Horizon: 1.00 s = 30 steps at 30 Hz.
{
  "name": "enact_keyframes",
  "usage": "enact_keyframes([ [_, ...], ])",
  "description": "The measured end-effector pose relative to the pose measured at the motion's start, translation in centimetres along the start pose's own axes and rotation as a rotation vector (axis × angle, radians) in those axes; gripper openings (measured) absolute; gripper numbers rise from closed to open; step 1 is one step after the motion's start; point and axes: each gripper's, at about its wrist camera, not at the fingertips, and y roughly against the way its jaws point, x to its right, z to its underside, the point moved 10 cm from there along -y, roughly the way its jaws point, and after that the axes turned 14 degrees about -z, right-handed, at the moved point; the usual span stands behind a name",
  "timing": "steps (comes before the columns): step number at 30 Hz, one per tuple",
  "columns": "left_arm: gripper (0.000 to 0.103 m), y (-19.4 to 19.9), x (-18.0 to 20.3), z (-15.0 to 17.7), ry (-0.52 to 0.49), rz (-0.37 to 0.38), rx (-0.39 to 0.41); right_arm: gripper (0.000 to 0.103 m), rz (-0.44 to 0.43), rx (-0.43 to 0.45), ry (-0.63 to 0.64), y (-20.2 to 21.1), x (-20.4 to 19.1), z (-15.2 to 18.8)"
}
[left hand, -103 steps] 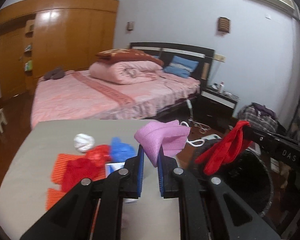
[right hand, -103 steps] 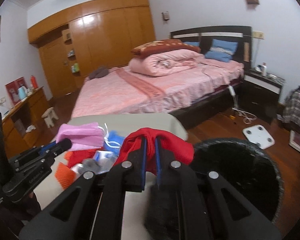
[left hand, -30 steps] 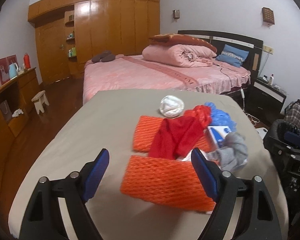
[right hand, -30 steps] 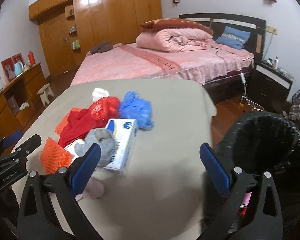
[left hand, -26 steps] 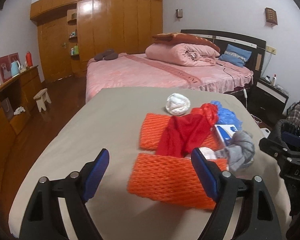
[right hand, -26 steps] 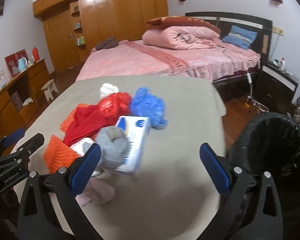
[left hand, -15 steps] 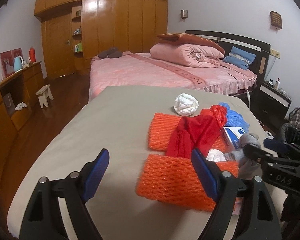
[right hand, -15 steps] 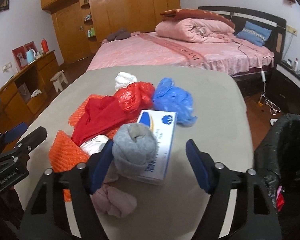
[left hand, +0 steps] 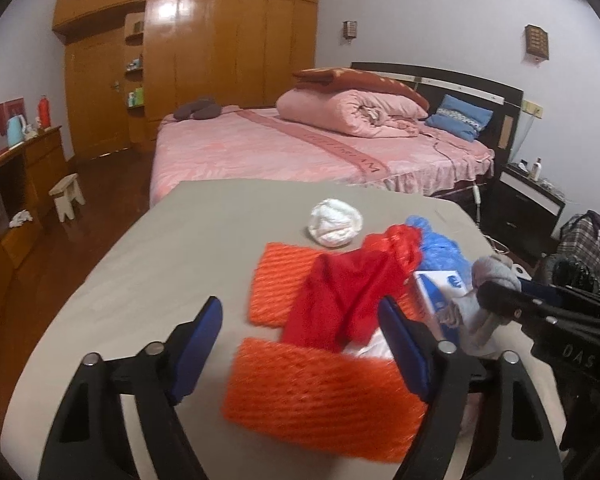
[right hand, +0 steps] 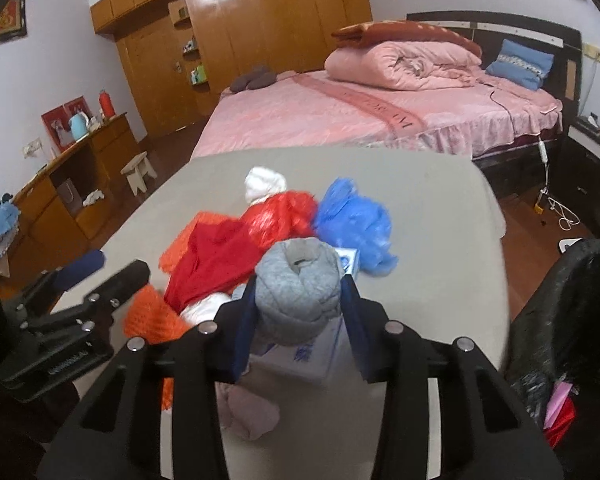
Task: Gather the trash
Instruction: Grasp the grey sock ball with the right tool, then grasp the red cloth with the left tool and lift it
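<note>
A pile of trash lies on the grey table (left hand: 172, 248). My right gripper (right hand: 298, 312) has its blue pads on both sides of a rolled grey sock (right hand: 298, 292) that rests on a white and blue box (right hand: 300, 354); the jaws touch it. My left gripper (left hand: 300, 344) is wide open above an orange foam net (left hand: 320, 392) and a red cloth (left hand: 348, 296). A second orange net (left hand: 280, 280), a red plastic bag (right hand: 284, 216), a blue plastic bag (right hand: 356, 220) and a white wad (left hand: 334, 222) lie farther back.
A black-lined trash bin (right hand: 572, 312) stands at the table's right edge, with pink and red items inside. A pink bed (left hand: 300, 148) lies beyond the table. A wooden wardrobe (left hand: 204, 52) and a low cabinet (left hand: 16, 184) stand at the left.
Both grippers dropped the pink mask and red cloth into the bin and swung back to the pile. The right gripper has since narrowed around the grey sock; the left stays wide open.
</note>
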Motion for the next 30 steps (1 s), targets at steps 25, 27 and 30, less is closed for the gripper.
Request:
enact_keyframes([
  [25, 0.003, -2.0, 3.4, -1.3, 0.027, 0.1, -0.031, 0.039, 0.041, 0.015, -0.03, 1.4, 2.7, -0.1],
  [27, 0.003, -1.0, 3.1, -2.2, 0.037, 0.1, -0.006, 0.039, 0.04, 0.023, -0.028, 1.8, 2.7, -0.3],
  [30, 0.003, 0.4, 2.9, -3.3, 0.043, 0.105, 0.025, 0.039, 0.038, 0.035, -0.025, 2.4, 2.5, -0.6],
])
